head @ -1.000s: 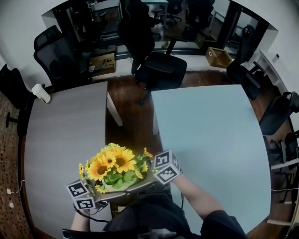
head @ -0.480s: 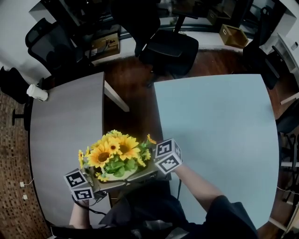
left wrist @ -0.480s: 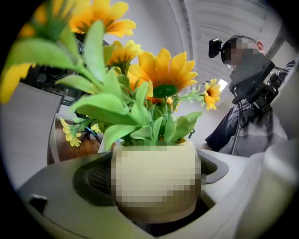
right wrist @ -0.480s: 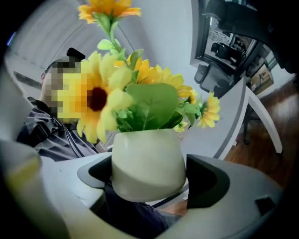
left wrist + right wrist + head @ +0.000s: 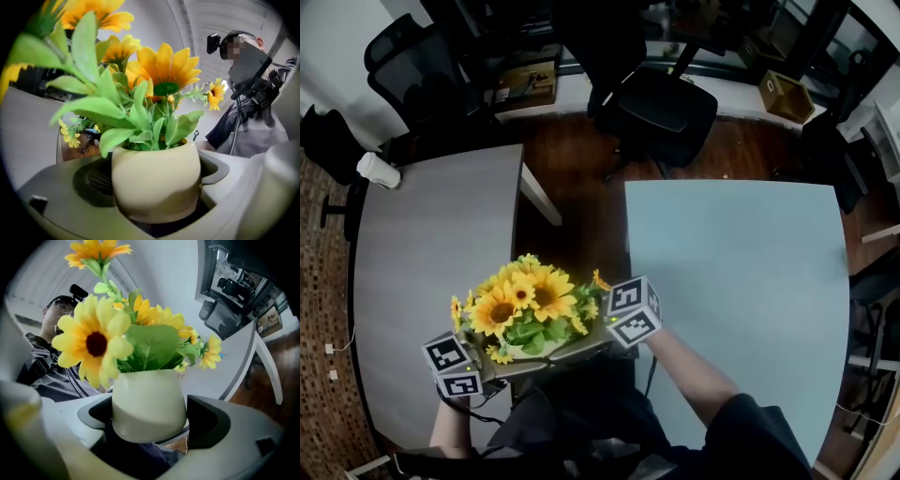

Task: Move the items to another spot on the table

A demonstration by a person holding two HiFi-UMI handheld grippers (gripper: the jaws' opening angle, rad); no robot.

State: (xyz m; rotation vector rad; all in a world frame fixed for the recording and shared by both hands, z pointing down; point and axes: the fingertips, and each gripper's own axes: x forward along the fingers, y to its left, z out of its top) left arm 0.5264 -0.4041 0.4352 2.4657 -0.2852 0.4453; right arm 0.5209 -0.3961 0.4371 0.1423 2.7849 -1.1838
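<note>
At the far left corner of the grey table stands a paper cup, well apart from everything else. At that table's near right corner the left gripper has its jaws closed against the sides of the flower pot and holds it clear of the tabletop. The pot is smooth, cream and rounded, packed with broad green leaves and yellow sunflowers with dark centres. The right gripper clasps the same pot from the other side, its dark pads against the pot's wall. The pot hangs close in front of the person, by the gap between the grey table and the pale blue table.

The head view shows only blooms and leaves from above — the pot itself is hidden under them. The two gripper views show its cream wall between the jaws, and behind it the person wearing a head camera. The right gripper view alone shows a white table leg on wooden floor.
</note>
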